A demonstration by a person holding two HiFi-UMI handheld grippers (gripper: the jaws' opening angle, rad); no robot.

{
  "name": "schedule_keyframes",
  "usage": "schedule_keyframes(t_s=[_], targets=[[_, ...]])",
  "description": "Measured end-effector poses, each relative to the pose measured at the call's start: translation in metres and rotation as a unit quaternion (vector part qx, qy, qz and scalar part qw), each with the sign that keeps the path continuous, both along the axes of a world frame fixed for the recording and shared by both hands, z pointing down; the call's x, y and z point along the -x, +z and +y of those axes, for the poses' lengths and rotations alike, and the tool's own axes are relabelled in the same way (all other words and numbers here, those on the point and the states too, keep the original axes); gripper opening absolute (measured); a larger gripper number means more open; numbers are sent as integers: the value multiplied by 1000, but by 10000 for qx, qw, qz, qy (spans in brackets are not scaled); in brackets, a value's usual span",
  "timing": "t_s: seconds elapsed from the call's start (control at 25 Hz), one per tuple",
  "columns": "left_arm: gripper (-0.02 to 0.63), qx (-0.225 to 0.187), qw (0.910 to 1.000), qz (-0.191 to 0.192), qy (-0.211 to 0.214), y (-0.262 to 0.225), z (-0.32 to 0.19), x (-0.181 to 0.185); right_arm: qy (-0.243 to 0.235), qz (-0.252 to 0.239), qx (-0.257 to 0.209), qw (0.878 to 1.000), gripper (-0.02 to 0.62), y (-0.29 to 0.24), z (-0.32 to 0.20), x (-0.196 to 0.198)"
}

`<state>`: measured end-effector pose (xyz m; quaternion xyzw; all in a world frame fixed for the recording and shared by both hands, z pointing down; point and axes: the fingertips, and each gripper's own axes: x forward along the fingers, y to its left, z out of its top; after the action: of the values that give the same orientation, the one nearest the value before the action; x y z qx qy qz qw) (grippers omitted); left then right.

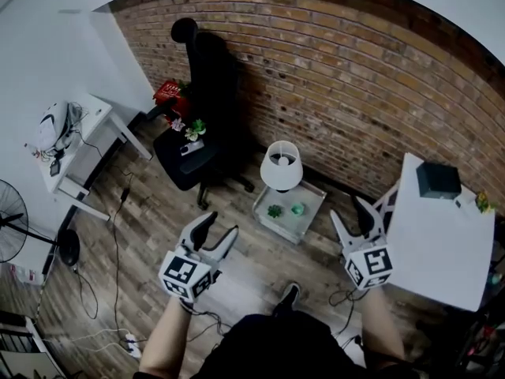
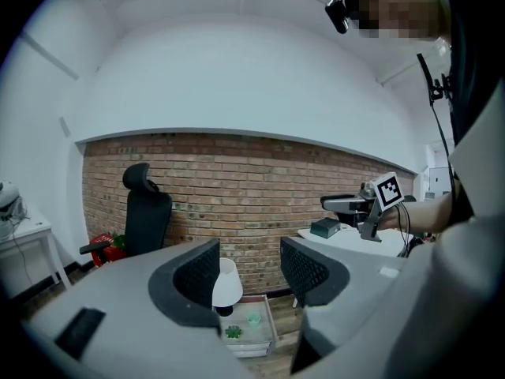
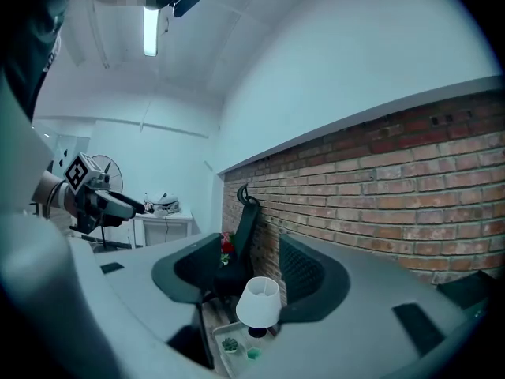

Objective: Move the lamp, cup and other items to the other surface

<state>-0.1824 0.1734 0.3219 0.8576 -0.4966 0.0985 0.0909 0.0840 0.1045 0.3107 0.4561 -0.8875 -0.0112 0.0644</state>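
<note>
- Closest to the head view, at 6 o'clock, the person's forearms reach forward, each hand carrying a gripper. The left gripper (image 1: 219, 226) sits at 7 o'clock and the right gripper (image 1: 349, 212) at 4 o'clock. Both have their jaws spread apart with nothing between them.
- Behind everything, the brick wall (image 1: 355, 77) spans from 11 to 2 o'clock.
- Below it, the wood floor (image 1: 150, 227) covers the middle and the 8 o'clock side.
- At 3 o'clock stands the white desk (image 1: 438, 251), with the right gripper near its left edge. A dark box (image 1: 438, 180) lies on its far corner.
- At 11 o'clock a black office chair (image 1: 201, 85) stands against the wall, with small potted flowers (image 1: 192, 130) on its seat.
- Near the centre, the low desk (image 1: 313, 192) stands on the floor between the chair and the white desk, apart from both grippers.
- On the low desk's far corner stands the lamp (image 1: 282, 166), upright, with a white shade. Each gripper view shows it far off through the gap between the jaws.
- At the lamp's 6 o'clock sits a small green plant (image 1: 274, 211), on the low desk.
- At the lamp's 5 o'clock sits the green cup (image 1: 297, 208), just beside the plant.
</note>
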Motion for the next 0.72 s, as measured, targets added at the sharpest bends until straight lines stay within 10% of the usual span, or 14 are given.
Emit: schedule_keyframes(t_s=[0.72], targets=[[239,381,9932,-650,887,64,-151,-28,-247,417,523,9975,235,55,-128,-10]])
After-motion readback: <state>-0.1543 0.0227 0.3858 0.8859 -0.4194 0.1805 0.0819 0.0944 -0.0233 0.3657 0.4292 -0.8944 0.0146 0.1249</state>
